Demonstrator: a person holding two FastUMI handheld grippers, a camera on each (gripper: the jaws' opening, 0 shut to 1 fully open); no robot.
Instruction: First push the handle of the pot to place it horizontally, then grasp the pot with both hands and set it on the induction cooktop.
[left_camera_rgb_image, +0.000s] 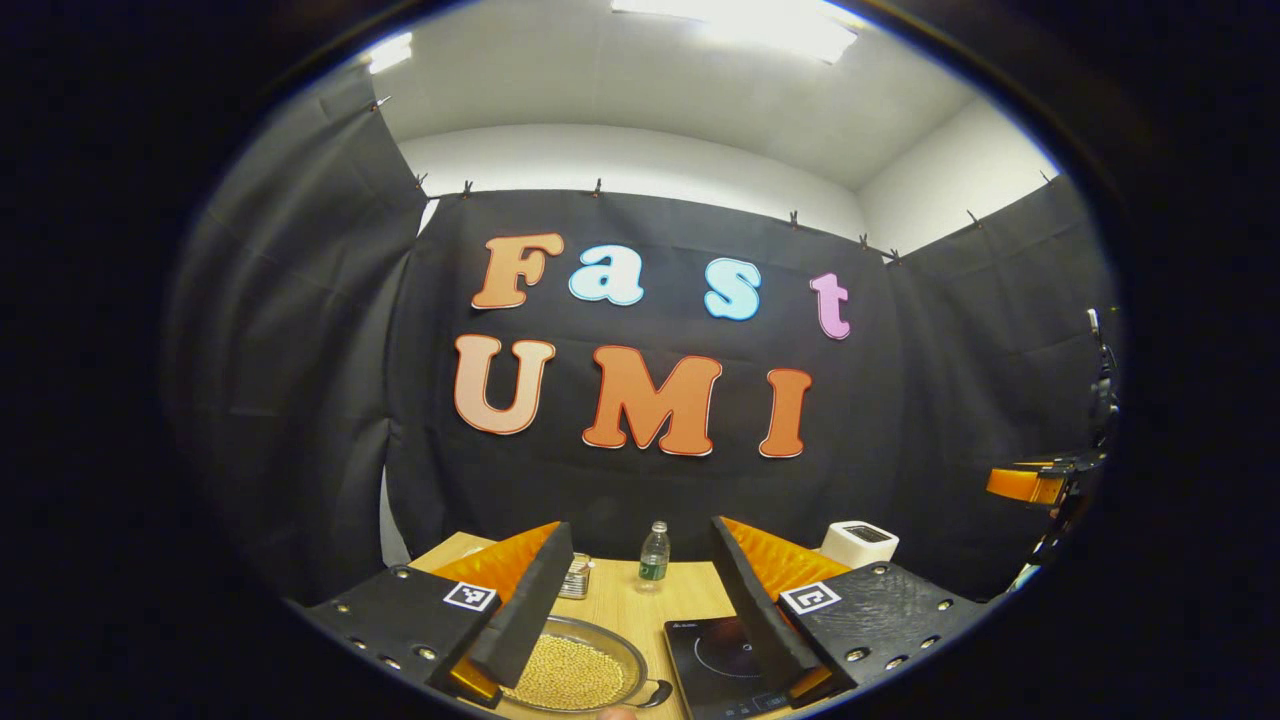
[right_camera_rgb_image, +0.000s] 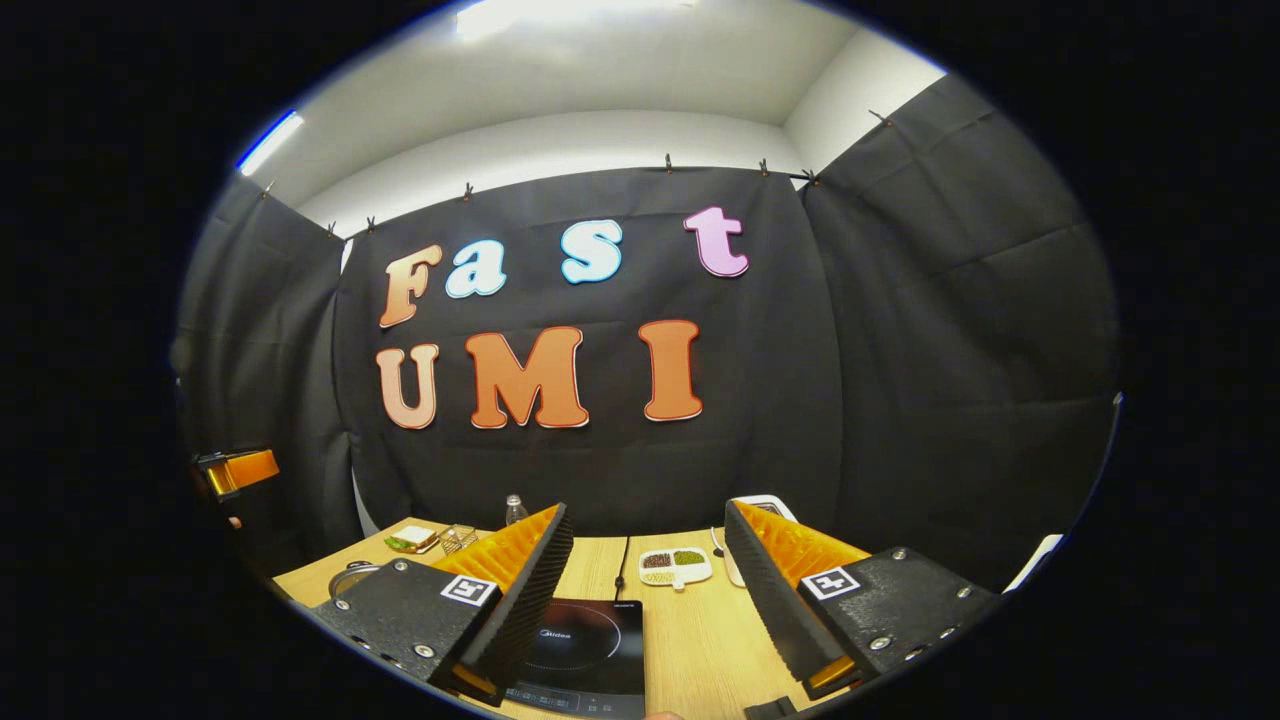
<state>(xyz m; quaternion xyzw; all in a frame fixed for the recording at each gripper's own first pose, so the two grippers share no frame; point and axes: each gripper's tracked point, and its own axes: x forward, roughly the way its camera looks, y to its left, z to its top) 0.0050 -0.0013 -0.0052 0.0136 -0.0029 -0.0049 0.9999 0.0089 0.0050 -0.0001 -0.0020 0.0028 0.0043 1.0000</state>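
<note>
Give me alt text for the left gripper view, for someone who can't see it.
The left gripper, open, hangs above a wooden table over a pot filled with yellowish grains, with an induction cooktop beside the pot. A water bottle stands farther back.

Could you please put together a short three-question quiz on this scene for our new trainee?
1. True or false: the pot already sits on the induction cooktop.
2. In the left gripper view, the water bottle stands: A) in front of the pot, B) farther back on the table, C) on the cooktop.
3. Are the left gripper and right gripper open or shut?

Key: 1. False; the pot rests on the table beside the cooktop. 2. B. 3. Both open, holding nothing.
</note>
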